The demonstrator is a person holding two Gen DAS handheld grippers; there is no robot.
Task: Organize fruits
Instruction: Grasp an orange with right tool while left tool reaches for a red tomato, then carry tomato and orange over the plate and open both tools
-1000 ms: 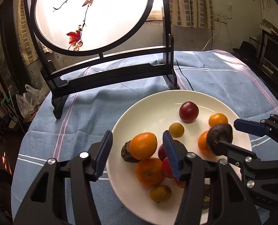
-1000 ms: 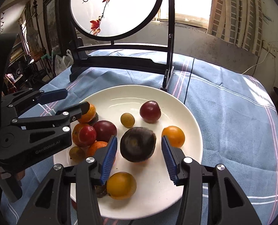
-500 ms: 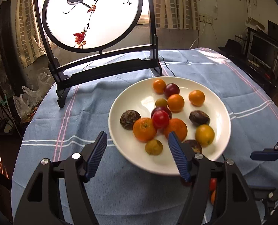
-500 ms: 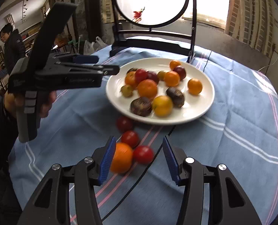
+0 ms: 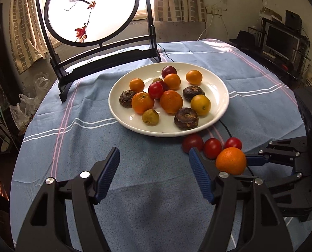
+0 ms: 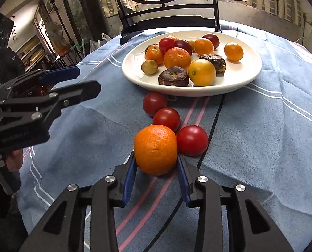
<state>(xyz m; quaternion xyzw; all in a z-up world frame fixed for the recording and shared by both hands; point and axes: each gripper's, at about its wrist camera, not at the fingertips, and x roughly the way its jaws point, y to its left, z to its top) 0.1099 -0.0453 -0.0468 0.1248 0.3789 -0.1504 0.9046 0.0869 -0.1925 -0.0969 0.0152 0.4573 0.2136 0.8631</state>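
1. Right hand-held gripper [image 6: 156,168] was clamped on the orange [image 6: 155,149], low over the surface [image 6: 261,147] beside three tomatoes [image 6: 192,140].
2. Left hand-held gripper [image 5: 154,176] hung open, empty.
3. Step judged: collecting strays. Next: carry the orange to the plate [image 6: 250,77] beyond.

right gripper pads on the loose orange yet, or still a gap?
Touching. The right wrist view shows both blue pads of the right gripper pressed against the sides of the orange, no gap visible.

A table under a blue striped cloth [image 5: 147,189] is carrying a white plate [image 5: 221,96], a framed screen [image 5: 105,63], three tomatoes [image 6: 166,116] and a black cable [image 6: 213,126].
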